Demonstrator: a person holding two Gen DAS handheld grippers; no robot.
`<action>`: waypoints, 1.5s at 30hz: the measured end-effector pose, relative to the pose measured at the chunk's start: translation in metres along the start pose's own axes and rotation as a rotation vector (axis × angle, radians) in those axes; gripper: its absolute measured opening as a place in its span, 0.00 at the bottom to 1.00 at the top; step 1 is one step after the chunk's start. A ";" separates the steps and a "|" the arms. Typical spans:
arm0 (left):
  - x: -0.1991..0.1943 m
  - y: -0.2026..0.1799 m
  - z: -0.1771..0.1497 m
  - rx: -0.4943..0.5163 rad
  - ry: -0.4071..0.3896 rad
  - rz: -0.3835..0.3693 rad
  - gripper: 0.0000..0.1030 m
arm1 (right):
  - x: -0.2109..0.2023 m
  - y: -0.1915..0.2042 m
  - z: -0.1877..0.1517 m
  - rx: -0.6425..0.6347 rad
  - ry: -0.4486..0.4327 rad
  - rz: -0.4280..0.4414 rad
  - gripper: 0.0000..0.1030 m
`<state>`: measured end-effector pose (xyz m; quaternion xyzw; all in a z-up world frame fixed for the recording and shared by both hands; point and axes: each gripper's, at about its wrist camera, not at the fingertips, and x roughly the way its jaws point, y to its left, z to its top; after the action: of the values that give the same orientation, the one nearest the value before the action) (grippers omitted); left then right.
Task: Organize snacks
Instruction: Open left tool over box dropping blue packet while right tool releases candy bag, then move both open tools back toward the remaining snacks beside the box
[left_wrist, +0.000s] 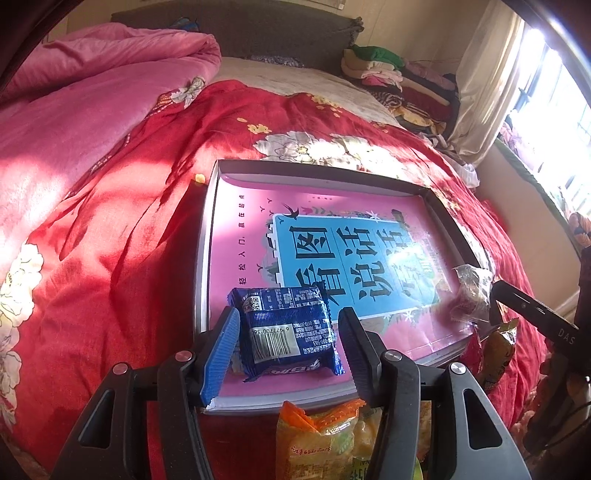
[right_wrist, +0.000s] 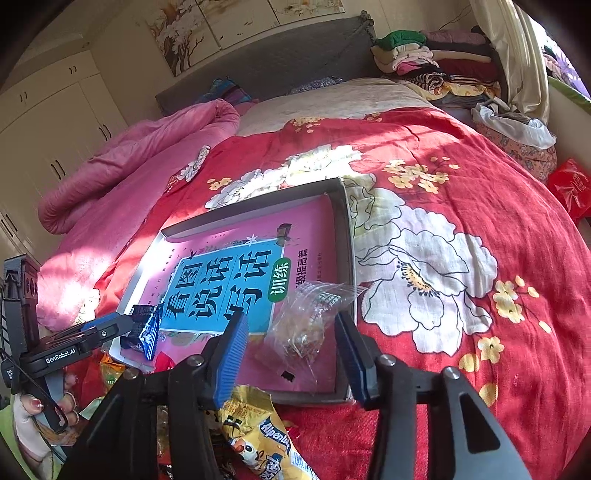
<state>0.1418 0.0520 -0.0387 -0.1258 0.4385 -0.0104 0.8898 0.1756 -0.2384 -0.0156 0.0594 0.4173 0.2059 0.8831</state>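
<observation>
A shallow grey box (left_wrist: 207, 229) lined with a pink book cover (left_wrist: 243, 229) lies on the red bed quilt; it also shows in the right wrist view (right_wrist: 341, 206). A blue snack packet (left_wrist: 286, 328) lies in the box's near corner between my left gripper's (left_wrist: 290, 343) open fingers, with a gap on the right side. It shows in the right wrist view (right_wrist: 144, 330) too. A clear plastic snack bag (right_wrist: 308, 319) lies in the box between my right gripper's (right_wrist: 291, 354) open fingers, also visible in the left wrist view (left_wrist: 471, 291).
Loose snack packets lie on the quilt by the box's near edge: an orange one (left_wrist: 317, 439), a yellow Alpenliebe bag (right_wrist: 258, 432). A pink duvet (left_wrist: 92, 92) lies at left, folded clothes (right_wrist: 424, 59) by the headboard, a red bag (right_wrist: 570, 186) at right.
</observation>
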 end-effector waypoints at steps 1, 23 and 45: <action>-0.001 0.000 0.000 -0.001 -0.002 0.000 0.57 | -0.001 0.001 0.000 -0.003 -0.005 0.000 0.48; -0.031 0.017 0.000 -0.074 -0.091 -0.001 0.75 | -0.031 0.017 0.002 -0.092 -0.122 -0.027 0.56; -0.057 0.009 -0.017 -0.060 -0.083 -0.035 0.75 | -0.046 0.042 -0.014 -0.197 -0.125 -0.003 0.60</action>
<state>0.0924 0.0643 -0.0068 -0.1603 0.3990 -0.0075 0.9028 0.1254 -0.2208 0.0196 -0.0155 0.3392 0.2406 0.9093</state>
